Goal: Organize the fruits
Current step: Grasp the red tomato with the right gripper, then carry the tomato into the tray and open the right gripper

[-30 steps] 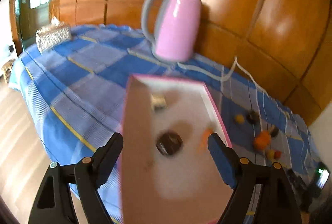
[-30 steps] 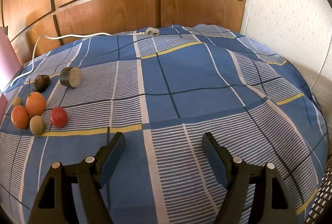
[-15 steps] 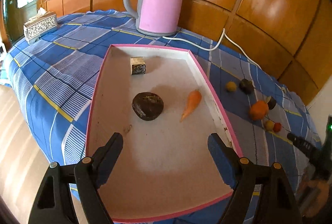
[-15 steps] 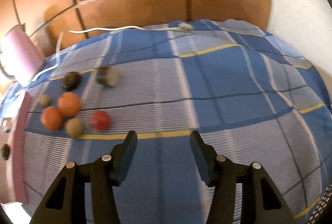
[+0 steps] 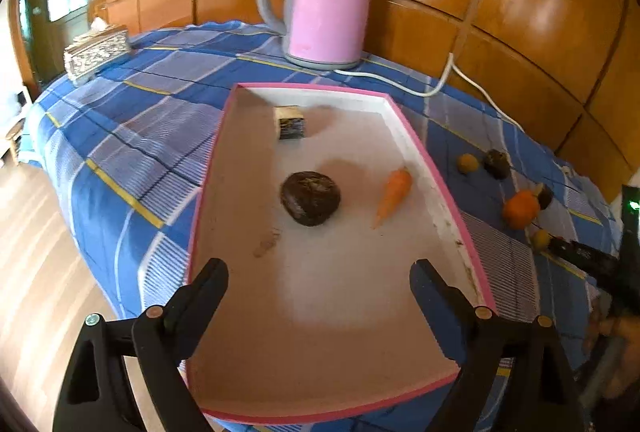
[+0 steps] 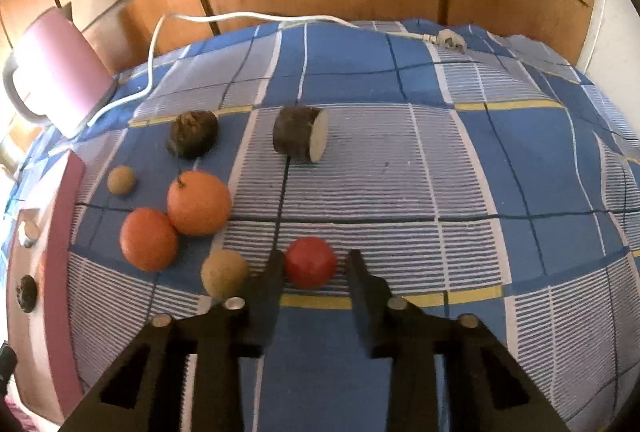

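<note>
My right gripper [image 6: 314, 260] is closing around a small red fruit [image 6: 311, 264] on the blue checked cloth. Its left finger touches the fruit; a small gap shows at the right finger. Two oranges [image 6: 199, 202] [image 6: 149, 239] and a tan round fruit [image 6: 224, 273] lie just left of it. The pink-rimmed white tray [image 5: 440, 184] holds a dark round lump [image 5: 310, 197], a carrot [image 5: 394, 194] and a cut chunk [image 5: 290, 122]. My left gripper [image 5: 318, 272] hangs over the tray's near end, its jaws opening with nothing gripped.
A pink kettle [image 5: 326, 0] stands behind the tray, its white cord [image 6: 240, 17] trailing along the wall. A dark lump [image 6: 193, 133], a cut root piece [image 6: 300, 139] and a small tan fruit [image 6: 121, 181] lie farther back. A tissue box [image 5: 96, 50] sits far left.
The tray went from tilted and blurred to lying flat under the left gripper, whose jaws widened. The right gripper swung left to the fruits and its jaws narrowed around the red one.
</note>
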Tool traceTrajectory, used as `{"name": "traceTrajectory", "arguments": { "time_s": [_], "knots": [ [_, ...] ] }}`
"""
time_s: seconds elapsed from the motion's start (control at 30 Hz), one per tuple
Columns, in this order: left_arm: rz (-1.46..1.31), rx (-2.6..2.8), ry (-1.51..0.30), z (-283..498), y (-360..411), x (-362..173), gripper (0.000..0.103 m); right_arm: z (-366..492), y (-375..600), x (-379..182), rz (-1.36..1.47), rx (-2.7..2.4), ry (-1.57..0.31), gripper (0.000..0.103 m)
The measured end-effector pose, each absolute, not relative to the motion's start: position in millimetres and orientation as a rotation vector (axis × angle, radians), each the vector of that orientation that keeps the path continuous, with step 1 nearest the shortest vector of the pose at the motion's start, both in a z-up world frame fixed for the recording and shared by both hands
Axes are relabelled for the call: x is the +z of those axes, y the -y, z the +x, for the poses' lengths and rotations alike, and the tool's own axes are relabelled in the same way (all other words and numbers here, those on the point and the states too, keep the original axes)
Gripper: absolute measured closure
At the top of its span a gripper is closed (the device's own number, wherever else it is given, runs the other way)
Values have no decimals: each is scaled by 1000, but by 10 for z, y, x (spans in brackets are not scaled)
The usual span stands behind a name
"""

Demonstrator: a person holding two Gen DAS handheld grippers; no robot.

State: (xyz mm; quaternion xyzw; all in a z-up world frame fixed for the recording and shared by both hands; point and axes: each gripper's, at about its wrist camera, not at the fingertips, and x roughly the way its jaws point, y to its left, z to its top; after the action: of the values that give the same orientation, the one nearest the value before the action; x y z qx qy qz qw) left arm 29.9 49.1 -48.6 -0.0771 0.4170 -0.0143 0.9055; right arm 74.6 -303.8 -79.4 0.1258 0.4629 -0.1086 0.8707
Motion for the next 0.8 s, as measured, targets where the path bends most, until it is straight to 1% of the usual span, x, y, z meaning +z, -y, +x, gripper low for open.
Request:
{"name": "traceTrajectory", "arguments": {
  "time_s": [0.23,0.3,0.37,0.57,0.8],
  "knots": [
    [-182,28,-875,322,-590,-521,7,555,3056,-744,260,-225,-943,78],
    [-177,27,-873,316,-580,-515,6,498,3061,-700,256,-222,-928,78],
    [-176,31,-865,310,-579,-500,2,467,3057,-665,254,-217,-918,78],
    [-186,20,-847,290,-593,-450,1,360,2877,-521,222,-141,-885,78],
    [-188,16,-835,272,-589,-413,1,385,2322,-359,167,85,-883,78]
  ]
}}
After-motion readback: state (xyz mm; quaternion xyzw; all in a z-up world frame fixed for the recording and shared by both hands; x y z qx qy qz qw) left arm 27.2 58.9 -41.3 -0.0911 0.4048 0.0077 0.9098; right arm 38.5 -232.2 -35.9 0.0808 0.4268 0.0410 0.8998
